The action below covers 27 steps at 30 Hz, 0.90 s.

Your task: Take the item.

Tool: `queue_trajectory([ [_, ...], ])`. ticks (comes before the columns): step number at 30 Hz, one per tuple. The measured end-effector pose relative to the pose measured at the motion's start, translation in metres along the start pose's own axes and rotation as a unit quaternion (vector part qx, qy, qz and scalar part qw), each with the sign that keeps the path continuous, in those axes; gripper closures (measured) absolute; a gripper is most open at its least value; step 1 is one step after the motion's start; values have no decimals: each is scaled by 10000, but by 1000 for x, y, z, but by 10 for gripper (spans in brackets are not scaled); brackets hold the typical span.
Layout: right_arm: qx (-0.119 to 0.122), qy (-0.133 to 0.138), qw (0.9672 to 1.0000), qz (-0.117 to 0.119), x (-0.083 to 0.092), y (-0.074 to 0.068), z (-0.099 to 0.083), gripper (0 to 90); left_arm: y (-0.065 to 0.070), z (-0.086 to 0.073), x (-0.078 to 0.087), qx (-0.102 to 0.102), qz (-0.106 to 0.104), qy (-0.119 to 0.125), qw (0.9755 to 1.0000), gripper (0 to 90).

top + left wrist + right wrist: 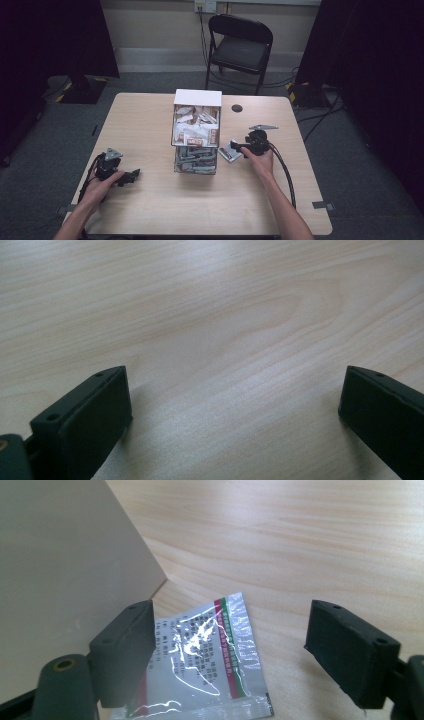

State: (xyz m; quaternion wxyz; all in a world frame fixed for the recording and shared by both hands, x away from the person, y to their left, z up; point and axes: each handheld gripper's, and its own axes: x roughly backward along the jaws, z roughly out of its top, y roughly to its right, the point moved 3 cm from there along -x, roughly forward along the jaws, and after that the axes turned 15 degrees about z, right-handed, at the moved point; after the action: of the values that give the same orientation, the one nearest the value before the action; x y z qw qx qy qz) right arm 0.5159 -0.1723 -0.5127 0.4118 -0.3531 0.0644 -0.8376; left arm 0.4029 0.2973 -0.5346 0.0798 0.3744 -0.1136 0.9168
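Left gripper [131, 176]: we've got it parked low at the near left of the table [150, 210], jaws spread wide over bare wood, nothing between them. We leave it there, out of the way.
Sachet box [196, 131]: mid-table, a white two-tier box stuffed with packets. We keep it square and unbumped.
Packet [205, 655]: one silvery sachet lies flat on the wood just right of the box, touching or nearly touching its side wall.
Right gripper [230, 652]: jaws stand apart, straddling the packet without pressing it.
Step in hand: we judge this a release or a fresh pick at the box's side.
Doing it well: if we're picking, centre the pads on the packet's edge and tip it slightly, since flat foil slips; if leaving, lift straight up so nothing drags.
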Motion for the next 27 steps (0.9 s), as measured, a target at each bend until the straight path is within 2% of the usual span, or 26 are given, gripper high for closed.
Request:
queue_trajectory([
  [2, 16, 19, 10000, -5, 4, -2, 2, 150, 0, 0, 0, 1, -1, 1, 10000, 0],
  [7, 74, 21, 10000, -50, 15, -6, 6, 145, 0, 0, 0, -3, 0, 2, 10000, 0],
  [11, -31, -29, 10000, 28, 26, -6, 8, 146, 0, 0, 0, -2, 2, 4, 10000, 0],
  [12, -40, 35, 10000, -13, 33, -7, 8, 145, 0, 0, 0, -2, 1, 2, 10000, 0],
  [15, 0, -17, 10000, -76, 38, -9, 8, 145, 0, 0, 0, 0, -1, 1, 10000, 0],
  [17, 141, 48, 9995, -268, 48, -14, 8, 145, 0, 0, 0, -9, -8, 0, 10000, 0],
  [21, 152, 78, 9995, -275, 57, -17, 6, 145, 0, 0, 0, -19, -11, 0, 10000, 0],
  [22, 159, 11, 9994, -310, 63, -19, 5, 145, 0, 0, 0, -17, -11, 1, 10000, 0],
  [27, 246, 39, 9985, -484, 78, -25, 1, 145, 0, 0, 0, -18, -11, 0, 10000, 0],
])
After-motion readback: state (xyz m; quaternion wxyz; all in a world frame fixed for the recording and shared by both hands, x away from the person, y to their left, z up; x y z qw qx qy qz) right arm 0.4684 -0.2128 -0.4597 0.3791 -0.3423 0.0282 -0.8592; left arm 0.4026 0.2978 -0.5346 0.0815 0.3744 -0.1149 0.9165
